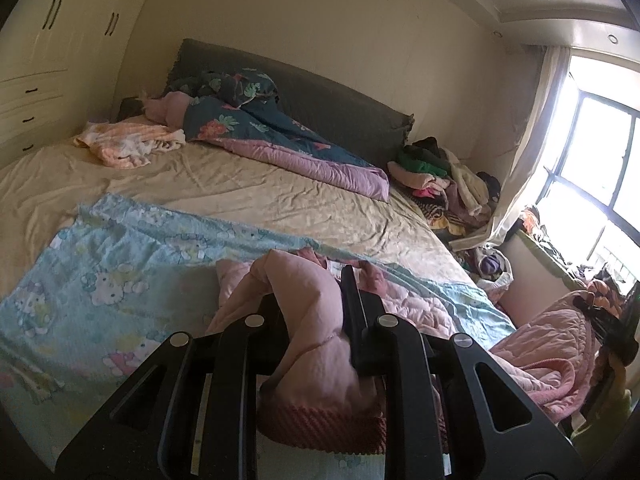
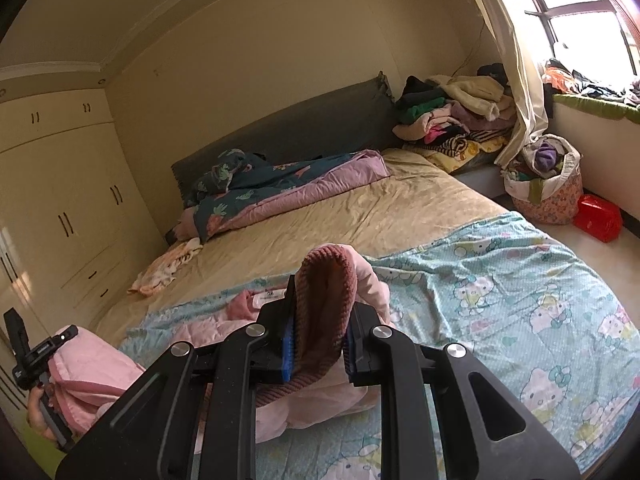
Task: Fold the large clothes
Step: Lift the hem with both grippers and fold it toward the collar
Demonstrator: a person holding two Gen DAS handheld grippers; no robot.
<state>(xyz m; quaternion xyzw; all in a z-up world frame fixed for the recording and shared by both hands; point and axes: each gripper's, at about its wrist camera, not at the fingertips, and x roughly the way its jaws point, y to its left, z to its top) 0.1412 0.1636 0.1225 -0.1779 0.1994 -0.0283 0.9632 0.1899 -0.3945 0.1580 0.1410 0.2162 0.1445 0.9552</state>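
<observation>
A pink quilted jacket (image 1: 416,304) with dark pink ribbed cuffs lies on a light blue cartoon-print sheet (image 1: 112,280) at the near end of the bed. My left gripper (image 1: 316,304) is shut on a bunched part of the jacket, near a ribbed cuff (image 1: 320,424). My right gripper (image 2: 320,340) is shut on a ribbed cuff (image 2: 326,300) of the same jacket (image 2: 224,332) and holds it raised above the sheet (image 2: 500,280). The other gripper shows at the right edge of the left wrist view (image 1: 612,320) and at the left edge of the right wrist view (image 2: 36,356).
A beige bed (image 1: 240,188) holds a dark floral quilt (image 1: 272,128) by the headboard and a small peach cloth (image 1: 128,140). Piled clothes (image 2: 460,116) lie at the bed's far corner. A laundry basket (image 2: 548,188), a red box (image 2: 598,216), wardrobes (image 2: 60,184) and a window stand around.
</observation>
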